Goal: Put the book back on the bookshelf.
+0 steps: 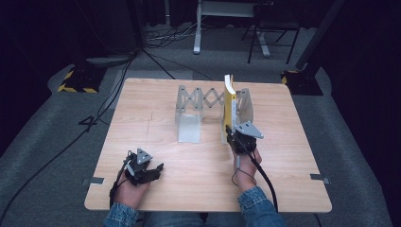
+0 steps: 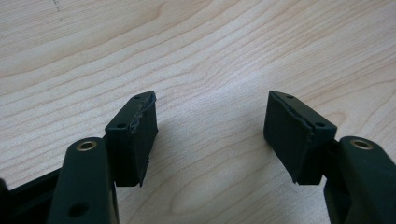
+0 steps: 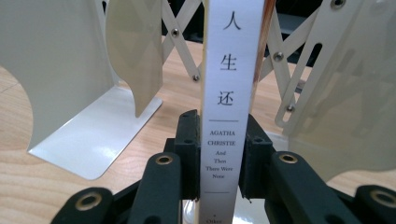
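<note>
A: Right hand (image 1: 246, 176): where does it sit, and what does it hold?
B: It reaches forward over the table (image 1: 156, 132) from the near edge. The right gripper (image 1: 231, 134) is clenched on one book (image 1: 229, 111), its jaws pressing either side of the spine. The book stands upright, just inside the right plate of the rack (image 1: 213, 101).

A: Writing on the spine?
B: In the right gripper view, the book (image 3: 229, 84) reads "AGATHA CHRISTIE", then "And Then There Were None", below three Chinese characters. The gripper (image 3: 219, 149) grasps it low on the spine.

A: The left hand?
B: The left hand (image 1: 130, 189) rests near the front left corner. The left gripper (image 1: 158, 169) is released, its jaws wide apart over bare wood (image 2: 210, 56), well apart from the book.

A: Counts?
B: One book, one scissor-link rack with two end plates, two grippers.
</note>
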